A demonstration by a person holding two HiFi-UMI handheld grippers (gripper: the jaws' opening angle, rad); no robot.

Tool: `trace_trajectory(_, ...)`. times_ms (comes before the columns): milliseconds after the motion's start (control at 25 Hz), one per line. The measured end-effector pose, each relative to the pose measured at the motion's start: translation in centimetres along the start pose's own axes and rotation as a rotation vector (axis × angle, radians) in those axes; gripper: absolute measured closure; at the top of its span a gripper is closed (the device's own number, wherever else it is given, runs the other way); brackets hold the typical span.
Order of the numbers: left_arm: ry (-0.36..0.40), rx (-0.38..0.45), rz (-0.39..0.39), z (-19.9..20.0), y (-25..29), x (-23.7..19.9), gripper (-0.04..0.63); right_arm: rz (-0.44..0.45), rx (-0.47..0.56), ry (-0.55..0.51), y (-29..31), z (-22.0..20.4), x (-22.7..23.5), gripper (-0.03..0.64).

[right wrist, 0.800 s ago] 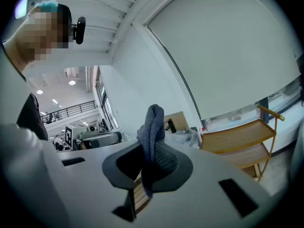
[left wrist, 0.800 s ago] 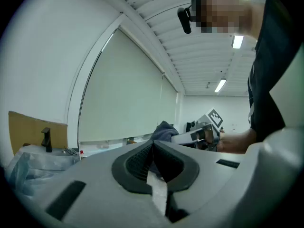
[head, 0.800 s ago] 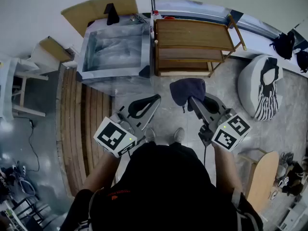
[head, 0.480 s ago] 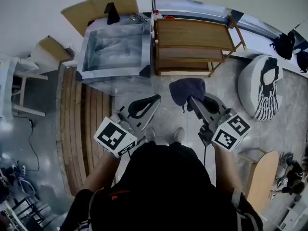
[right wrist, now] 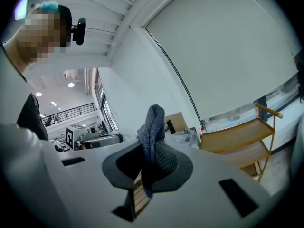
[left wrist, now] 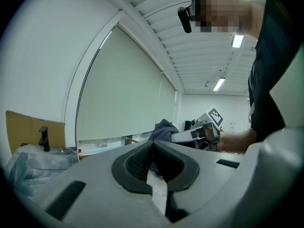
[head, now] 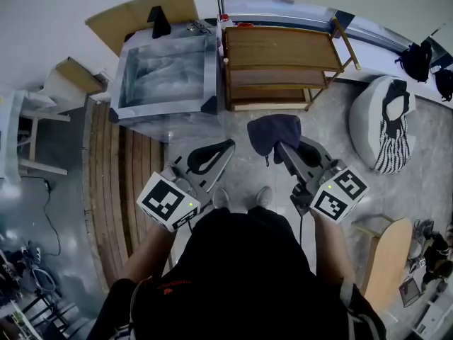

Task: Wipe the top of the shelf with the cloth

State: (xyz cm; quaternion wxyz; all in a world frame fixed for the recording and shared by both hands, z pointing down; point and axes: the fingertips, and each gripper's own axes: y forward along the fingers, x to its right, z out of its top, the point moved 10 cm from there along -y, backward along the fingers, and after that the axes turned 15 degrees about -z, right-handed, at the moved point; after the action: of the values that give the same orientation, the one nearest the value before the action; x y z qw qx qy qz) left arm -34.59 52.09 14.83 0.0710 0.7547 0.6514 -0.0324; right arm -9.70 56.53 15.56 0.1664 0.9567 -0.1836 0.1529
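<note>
The right gripper (head: 284, 149), jaws clamped on the cloth (head: 274, 130), hangs short of the shelf (head: 283, 47), its top straight ahead and lying crosswise, nearer this hand than the empty, closed left gripper (head: 226, 147).

Open approach across grey floor (head: 237, 137) to front edge of light-brown three-tier wooden shelf (head: 283, 47). Top board bare, reachable from above and from front. Over that floor, short of shelf front: right gripper (head: 282, 147) clamped on dark grey-blue cloth (head: 274, 132).

Left side blocked by silver-framed box lined with clear plastic (head: 166, 108), just beside shelf's left edge. Window ledge (head: 283, 9) close behind back edge.

Right side: slanted wooden side rail (head: 347, 47) jutting past top board. White beanbag with striped cloth (head: 368, 122) farther right, apart from shelf.
</note>
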Motion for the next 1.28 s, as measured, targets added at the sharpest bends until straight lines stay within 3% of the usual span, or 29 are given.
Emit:
trace_trajectory(800,0.005,-0.025,0.024,-1.1,11.7,5.7,0.574,0.001,-0.034,0.038,-8.2,0.4,11.4,0.591)
trace_trajectory(1280,-0.002,-0.046,0.046,-1.8,14.9,6.0,0.575,-0.007,-0.041,0.088,-10.3,0.5,15.9,0.591)
